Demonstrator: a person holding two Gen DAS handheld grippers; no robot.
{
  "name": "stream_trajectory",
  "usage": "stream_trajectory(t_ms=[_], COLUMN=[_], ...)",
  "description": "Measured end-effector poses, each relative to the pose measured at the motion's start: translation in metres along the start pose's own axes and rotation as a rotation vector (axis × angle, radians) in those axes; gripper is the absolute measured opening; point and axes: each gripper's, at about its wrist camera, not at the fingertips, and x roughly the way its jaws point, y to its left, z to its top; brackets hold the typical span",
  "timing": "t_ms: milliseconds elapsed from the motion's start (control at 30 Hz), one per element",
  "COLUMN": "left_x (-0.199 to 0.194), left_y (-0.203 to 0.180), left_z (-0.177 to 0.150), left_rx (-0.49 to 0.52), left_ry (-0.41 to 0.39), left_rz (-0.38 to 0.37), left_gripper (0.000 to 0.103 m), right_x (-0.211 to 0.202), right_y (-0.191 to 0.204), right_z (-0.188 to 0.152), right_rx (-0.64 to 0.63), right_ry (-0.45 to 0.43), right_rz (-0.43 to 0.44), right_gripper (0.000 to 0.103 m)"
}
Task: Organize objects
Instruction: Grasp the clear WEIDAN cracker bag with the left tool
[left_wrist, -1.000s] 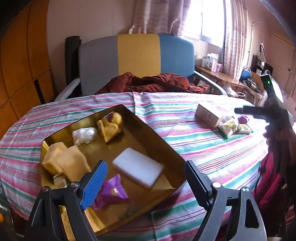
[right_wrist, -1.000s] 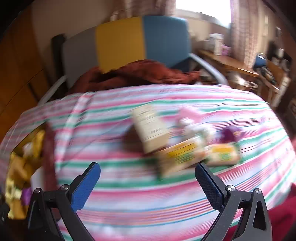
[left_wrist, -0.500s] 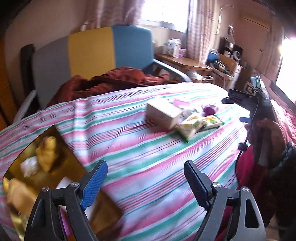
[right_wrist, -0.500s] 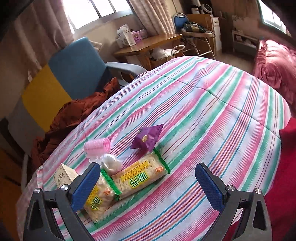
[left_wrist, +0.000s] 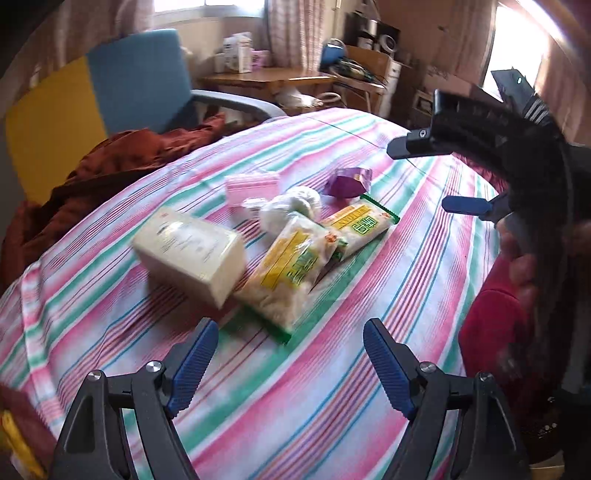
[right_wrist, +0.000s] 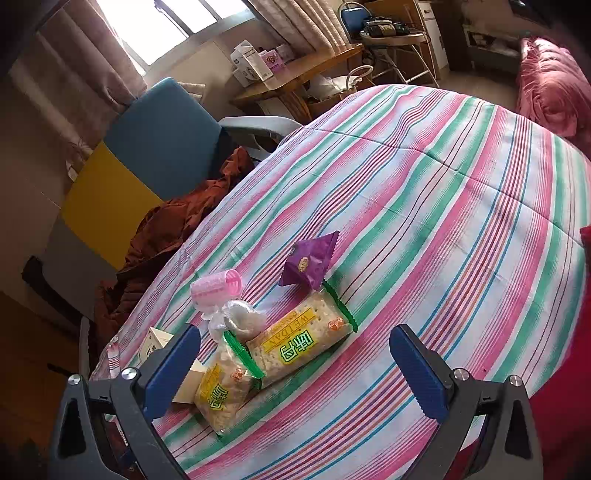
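Observation:
A heap of loose items lies on the striped tablecloth (left_wrist: 369, 406): a cream box (left_wrist: 188, 254), two yellow-green cracker packs (left_wrist: 291, 266) (left_wrist: 360, 229), a white clear-wrapped ball (left_wrist: 291, 210), a pink roller (left_wrist: 251, 188) and a purple sachet (left_wrist: 349, 181). My left gripper (left_wrist: 288, 369) hovers just short of the nearer cracker pack, its jaws wide and closing slightly with nothing between them. My right gripper (right_wrist: 295, 369) stands open over the cracker packs (right_wrist: 299, 347) (right_wrist: 221, 395), with the roller (right_wrist: 216, 286) and sachet (right_wrist: 310, 262) beyond. It also shows as the right gripper (left_wrist: 432, 173) at the right of the left wrist view.
A grey, yellow and blue chair (right_wrist: 147, 147) holding a rust-red cloth (right_wrist: 166, 229) stands behind the table. A wooden side table (right_wrist: 295, 77) with boxes sits near the window. A red cushion (right_wrist: 550, 81) lies at the far right. A hand (left_wrist: 524, 266) holds the right gripper.
My left gripper swung right, from over the gold tray to the heap of loose items. My right gripper rolled and came to rest over the cracker packs, barely moving in the last half second.

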Motion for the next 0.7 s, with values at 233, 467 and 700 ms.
stream_trajectory(t_ms=[233, 467, 700], left_x=[0.038, 0.075, 0.072], left_y=[-0.008, -0.01, -0.023], left_z=[0.035, 0.045, 0.026], left_rx=[0.099, 0.164, 0.207], left_ry=[-0.014, 0.038, 0.072], left_rz=[-0.033, -0.019, -0.024], left_gripper=[0.082, 0.069, 0.049], right_x=[0.006, 0.007, 0.008], right_y=[-0.009, -0.014, -0.013], right_z=[0.002, 0.003, 0.003], right_rx=[0.048, 0.078, 0.07], right_ry=[0.029, 0.034, 0.03], right_rz=[0.032, 0.037, 0.014], right_gripper=[0.103, 0.103, 0.103])
